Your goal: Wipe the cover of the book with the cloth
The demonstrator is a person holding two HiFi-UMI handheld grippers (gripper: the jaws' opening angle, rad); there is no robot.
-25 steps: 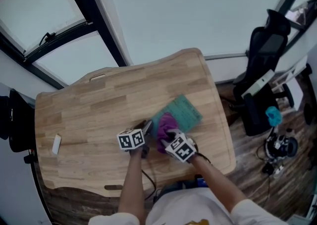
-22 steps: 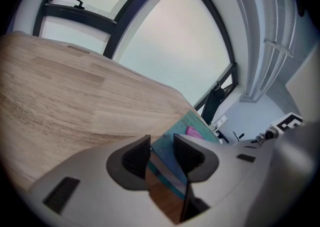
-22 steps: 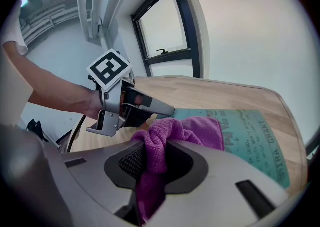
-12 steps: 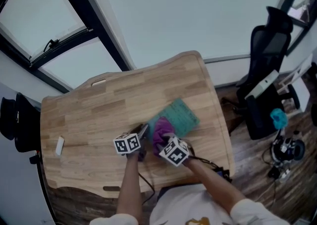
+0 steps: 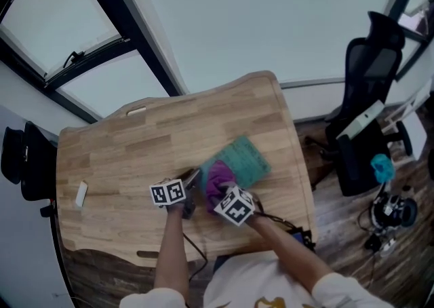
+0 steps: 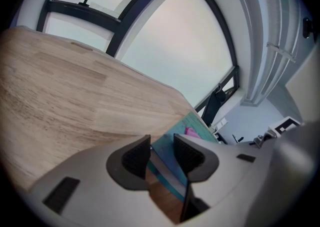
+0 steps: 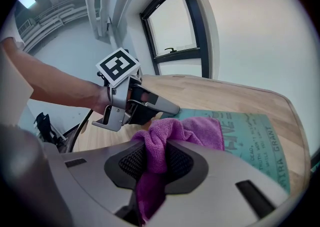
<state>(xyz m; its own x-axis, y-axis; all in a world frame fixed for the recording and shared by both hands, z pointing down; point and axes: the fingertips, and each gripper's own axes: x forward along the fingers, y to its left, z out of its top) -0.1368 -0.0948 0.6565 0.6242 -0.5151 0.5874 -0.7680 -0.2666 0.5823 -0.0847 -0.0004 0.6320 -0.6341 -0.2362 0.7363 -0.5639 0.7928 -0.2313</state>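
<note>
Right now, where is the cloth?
In the head view, the cloth lies on the book's near end, pinched in the right gripper, beside the left gripper.

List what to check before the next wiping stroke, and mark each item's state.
1. Cloth gripped: ok. The right gripper is shut on the cloth.
2. Cloth on cover: ok. It lies on the near end of the book.
3. Book steadied: ok. The left gripper is shut on the book's near corner.
4. Stroke path: ok. The rest of the cover ahead of the cloth is bare.
5. Book placement: ok. It lies flat, inside the edges of the table.
6. Dirt left on cover: cannot tell.
</note>
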